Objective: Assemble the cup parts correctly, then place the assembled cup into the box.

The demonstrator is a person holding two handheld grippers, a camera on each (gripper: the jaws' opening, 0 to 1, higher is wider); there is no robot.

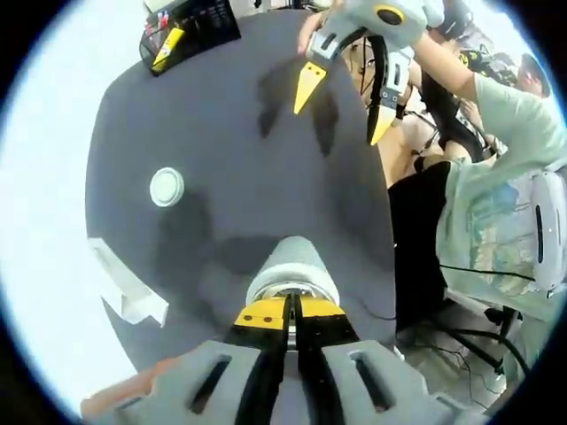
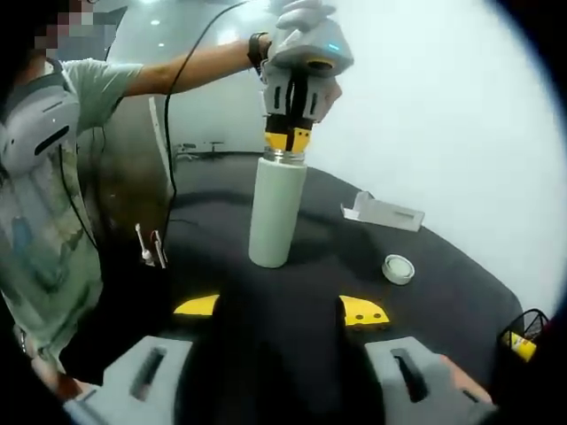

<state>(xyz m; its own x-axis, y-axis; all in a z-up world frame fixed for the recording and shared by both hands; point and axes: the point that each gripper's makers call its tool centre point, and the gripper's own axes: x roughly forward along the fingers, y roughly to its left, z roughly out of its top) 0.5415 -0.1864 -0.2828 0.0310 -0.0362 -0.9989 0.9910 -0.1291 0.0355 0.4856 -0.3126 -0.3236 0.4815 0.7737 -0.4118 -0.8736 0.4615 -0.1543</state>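
Note:
A tall pale-green cup body (image 2: pixel 277 212) stands upright on the round dark table (image 2: pixel 443 292). My left gripper (image 2: pixel 288 140) comes down from above and is shut on its metal rim. In the left gripper view the same cup body (image 1: pixel 292 270) rises right in front of my left gripper (image 1: pixel 288 314). A small white round lid (image 1: pixel 166 187) lies alone on the table, also seen as the lid (image 2: pixel 399 268) right of the cup. My right gripper (image 2: pixel 280 310) is open, holds nothing and stays well short of the cup; it shows as the right gripper (image 1: pixel 345 111) hanging over the table's far edge.
A low white box (image 2: pixel 383 212) lies beyond the lid, near the table edge, and shows as the white box (image 1: pixel 128 288). A black mesh basket (image 1: pixel 186 31) with small items sits at the table's rim. The person (image 2: pixel 53 177) stands beside the table, with cables (image 1: pixel 469 336) on the floor.

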